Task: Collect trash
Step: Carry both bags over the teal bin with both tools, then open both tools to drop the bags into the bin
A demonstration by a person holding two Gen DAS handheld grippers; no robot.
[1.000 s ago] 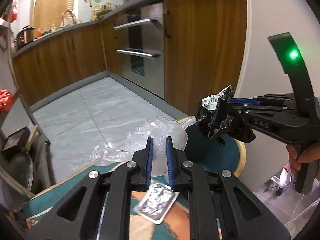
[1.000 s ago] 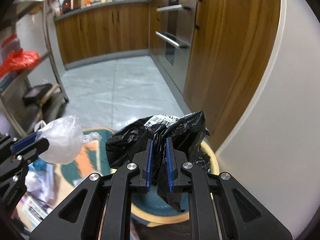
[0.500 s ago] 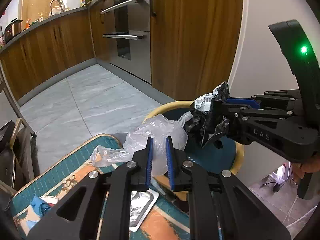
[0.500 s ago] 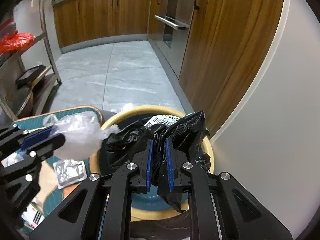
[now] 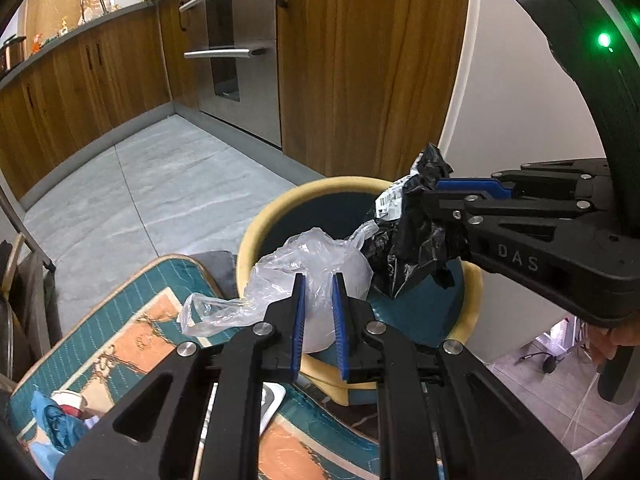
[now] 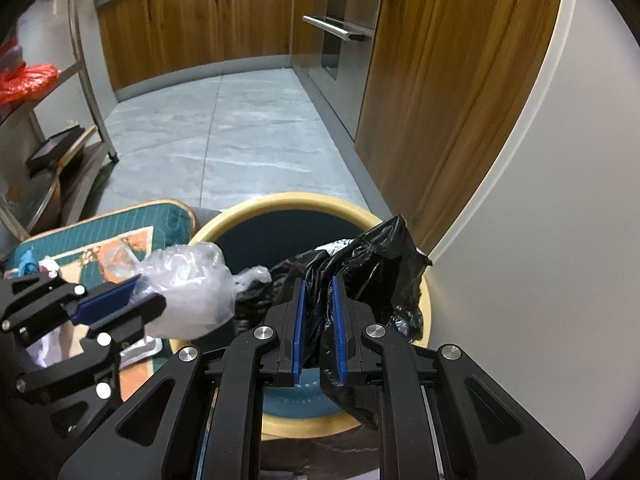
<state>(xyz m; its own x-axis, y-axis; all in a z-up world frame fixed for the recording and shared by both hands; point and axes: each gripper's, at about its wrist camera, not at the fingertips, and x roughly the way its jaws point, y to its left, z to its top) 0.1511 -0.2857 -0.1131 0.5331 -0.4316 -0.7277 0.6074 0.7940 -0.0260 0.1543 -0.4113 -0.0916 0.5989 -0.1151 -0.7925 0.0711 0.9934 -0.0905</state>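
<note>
Both tools hang over the round bin (image 6: pixel 425 312) with the yellow rim and dark blue inside, which stands beside the white wall and the wooden cabinet end. The left gripper (image 5: pixel 319 280) is clamped on a crumpled clear plastic bag (image 5: pixel 320 258), blue pads pressed in on either side of it; one loose tail of the bag trails off to the left above the edge of the teal and orange mat (image 5: pixel 120 344). From the right-hand camera that same bag (image 6: pixel 192 288) sits over the near-left part of the bin's rim, its twisted tip touching the black one. The right gripper (image 6: pixel 318 284) is squeezed shut on a wad of black plastic bag (image 6: pixel 376 264) with a white barcode label showing on it, held directly above the bin's opening, a fold of it drooping down toward the front rim. On the mat, partly behind the left tool, lies a silvery foil tray (image 6: pixel 140 350), and further left a bit of blue litter (image 5: pixel 60 420).
</note>
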